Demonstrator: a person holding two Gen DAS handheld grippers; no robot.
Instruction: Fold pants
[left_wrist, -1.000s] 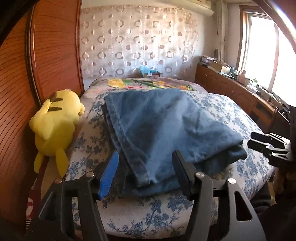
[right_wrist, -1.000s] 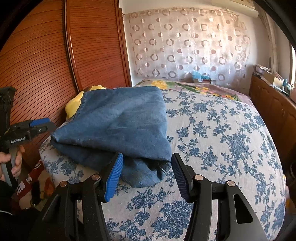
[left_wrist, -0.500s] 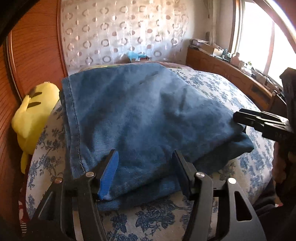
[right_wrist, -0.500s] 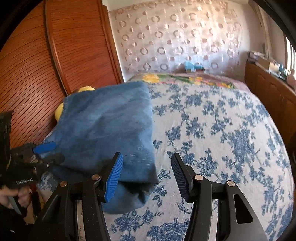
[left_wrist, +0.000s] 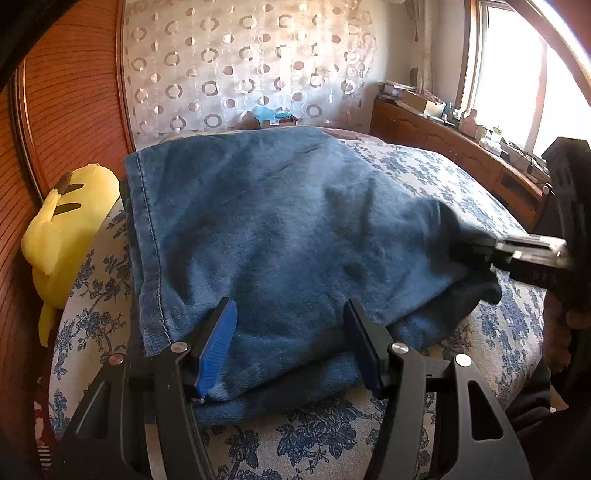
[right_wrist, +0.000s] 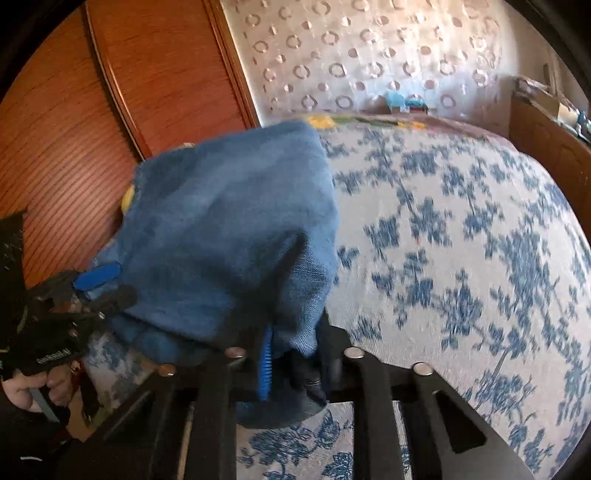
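- The right gripper (right_wrist: 291, 363) is at the near right corner of the folded pants (left_wrist: 280, 236); its jaws are closing, and a bunch of the blue cloth is pinched between the blue pad and the black one.
- From this corner the denim rises in a small tent, with a dark crease that runs up from the jaws.
- The left gripper (left_wrist: 291, 343) stands with its jaws apart over the near edge of the pants; the cloth lies between and under the fingers, and they do not squeeze it.
- The pants are blue denim, folded into a thick packet of several layers, and they lie on the near left part of the bed (left_wrist: 436, 173).
- At the near edge the lower layers stick out a little under the top layer.
- Along the left side of the packet runs a hem with a line of pale stitching.
- The top surface is mostly smooth, with soft wrinkles and a faded, lighter tone in the middle.
- The bed cover is white with blue flowers.
- A yellow plush toy (left_wrist: 70, 229) sits just beside the pants on the left, against the wooden headboard (left_wrist: 70, 107).
- Farther back hangs a curtain (left_wrist: 251, 62) with ring patterns, and at the right a bright window (left_wrist: 517, 74) above a wooden cabinet (left_wrist: 454, 147).
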